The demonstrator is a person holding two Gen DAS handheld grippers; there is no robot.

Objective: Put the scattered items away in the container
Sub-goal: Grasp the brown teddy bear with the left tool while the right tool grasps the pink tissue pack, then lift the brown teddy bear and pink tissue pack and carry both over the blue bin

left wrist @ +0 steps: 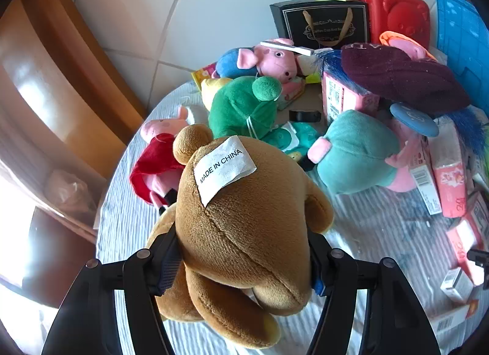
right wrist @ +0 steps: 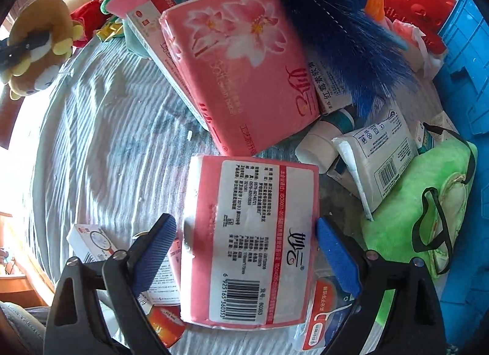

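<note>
My left gripper [left wrist: 243, 266] is shut on a brown plush toy [left wrist: 244, 217] with a white "MADE IN CHINA" tag, held above the white cloth-covered table [left wrist: 366, 232]. The same toy [right wrist: 39, 46] shows at the far left of the right wrist view. My right gripper [right wrist: 244, 251] points down over a pink tissue pack [right wrist: 250, 239] lying barcode side up. Its blue pads [right wrist: 156, 251] stand on either side of the pack, with a small gap on the left. A blue crate [left wrist: 461, 28] stands at the table's far right, also at the right edge [right wrist: 467, 86] of the right wrist view.
Green [left wrist: 241, 107], pink pig [left wrist: 275, 61] and teal [left wrist: 357, 153] plush toys crowd the table, behind them a black gift bag [left wrist: 324, 22] and red case [left wrist: 394, 12]. A second tissue pack [right wrist: 241, 64], blue duster [right wrist: 345, 49], white tube [right wrist: 376, 159] and green pouch [right wrist: 421, 202] lie near the crate.
</note>
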